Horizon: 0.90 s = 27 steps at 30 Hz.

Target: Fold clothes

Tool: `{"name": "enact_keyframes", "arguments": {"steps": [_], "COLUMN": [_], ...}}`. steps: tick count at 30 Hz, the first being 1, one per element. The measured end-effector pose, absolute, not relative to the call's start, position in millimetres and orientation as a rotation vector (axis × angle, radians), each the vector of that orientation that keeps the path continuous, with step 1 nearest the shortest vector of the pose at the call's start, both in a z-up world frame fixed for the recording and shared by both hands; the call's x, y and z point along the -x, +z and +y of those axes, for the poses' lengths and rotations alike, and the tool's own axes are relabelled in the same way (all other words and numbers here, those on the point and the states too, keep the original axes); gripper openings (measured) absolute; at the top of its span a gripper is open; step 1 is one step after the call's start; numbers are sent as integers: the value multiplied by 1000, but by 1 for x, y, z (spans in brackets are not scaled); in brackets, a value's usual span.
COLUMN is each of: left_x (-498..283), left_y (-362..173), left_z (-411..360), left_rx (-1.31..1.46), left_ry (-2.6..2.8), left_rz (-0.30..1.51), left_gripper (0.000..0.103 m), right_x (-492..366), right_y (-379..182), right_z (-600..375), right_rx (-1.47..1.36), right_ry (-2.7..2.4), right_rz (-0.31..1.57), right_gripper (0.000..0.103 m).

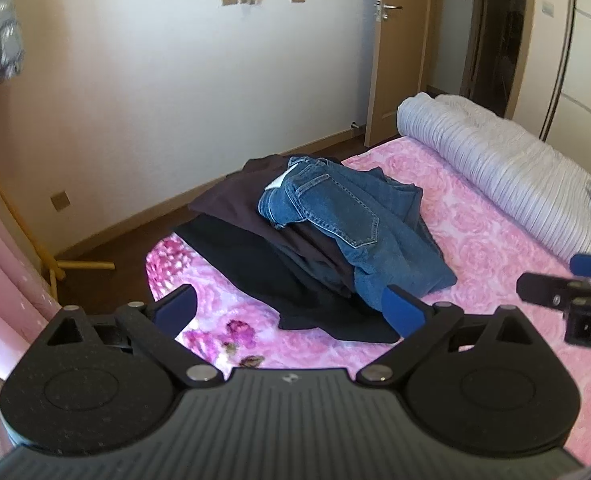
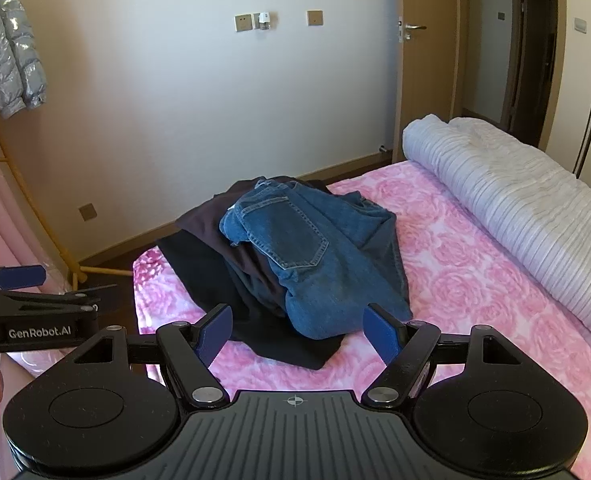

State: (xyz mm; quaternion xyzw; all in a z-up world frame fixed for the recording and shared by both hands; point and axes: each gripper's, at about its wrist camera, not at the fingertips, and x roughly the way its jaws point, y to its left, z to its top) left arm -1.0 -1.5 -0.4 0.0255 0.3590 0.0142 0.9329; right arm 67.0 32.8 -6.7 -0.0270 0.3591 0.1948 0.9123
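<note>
Left wrist view showed the jeans heaped loosely atop dark garments near the bed's left edge, none neatly folded. Left gripper and right gripper hovered near, both spread apart and empty.

Jeans lie on top of a heap of garments, which rests on the bed near its left edge. A rolled quilt lies along the bed's right side — well apart from the heap. Behind the bed: wall, with a door to the right. A jacket hangs far left.
</note>
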Motion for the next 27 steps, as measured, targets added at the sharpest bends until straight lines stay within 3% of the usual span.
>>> {"name": "enact_keyframes", "arguments": {"steps": [27], "left_x": [6], "left_y": [-11], "left_z": [-11], "left_rx": [-19], "left_ry": [8], "left_rz": [772], "left_gripper": [96], "right_x": [-66], "right_y": [-16], "right_z": [15], "right_rx": [26], "right_ry": [381], "right_rz": [733], "right_gripper": [76]}}
